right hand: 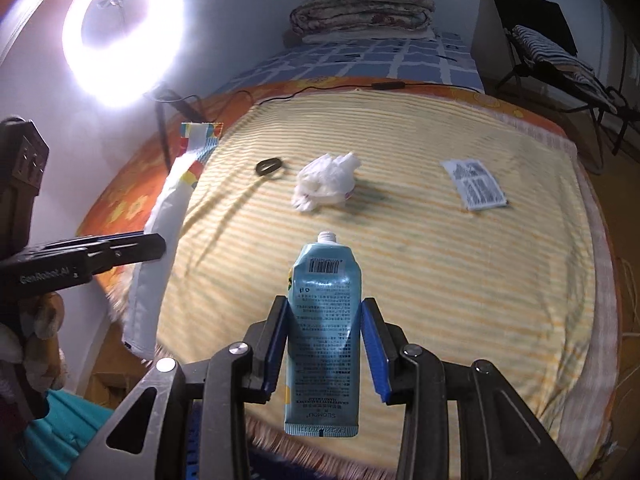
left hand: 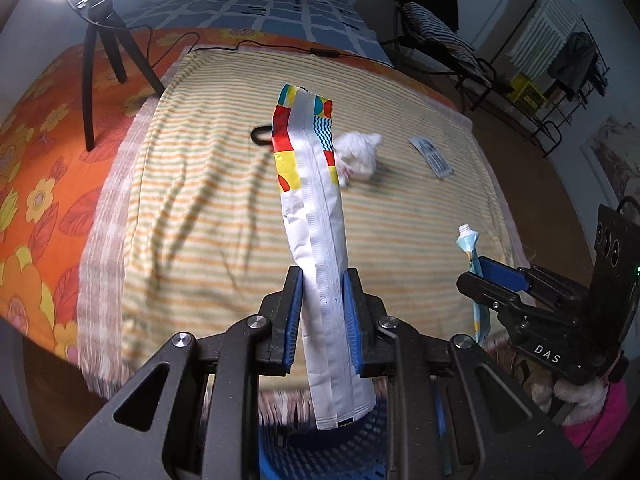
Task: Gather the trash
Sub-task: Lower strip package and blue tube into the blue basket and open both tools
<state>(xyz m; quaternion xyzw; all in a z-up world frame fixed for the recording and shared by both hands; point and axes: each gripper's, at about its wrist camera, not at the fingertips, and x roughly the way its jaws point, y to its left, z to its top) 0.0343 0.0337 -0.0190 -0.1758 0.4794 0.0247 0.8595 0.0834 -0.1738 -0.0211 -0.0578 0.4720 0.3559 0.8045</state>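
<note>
My left gripper [left hand: 323, 284] is shut on a long white wrapper [left hand: 316, 216] with a colourful printed top, held upright above the striped blanket [left hand: 200, 208]. My right gripper [right hand: 325, 312] is shut on a pale blue capless tube [right hand: 325, 320], lifted clear of the blanket [right hand: 460, 280]. Each gripper shows in the other's view: the right gripper [left hand: 486, 270] with the tube [left hand: 472, 256], and the left gripper [right hand: 158, 246] with the wrapper [right hand: 168, 216]. Still lying on the blanket are a crumpled white tissue [right hand: 326, 186], a printed sachet [right hand: 476, 184] and a dark ring [right hand: 270, 167].
A blue perforated basket [left hand: 332, 452] sits below my left gripper at the bed's near edge. A black tripod [left hand: 104, 48] and a lit ring light [right hand: 120, 32] stand at the left. A black cable [left hand: 280, 46] crosses the far blanket edge. A folding chair [left hand: 448, 44] stands at the right.
</note>
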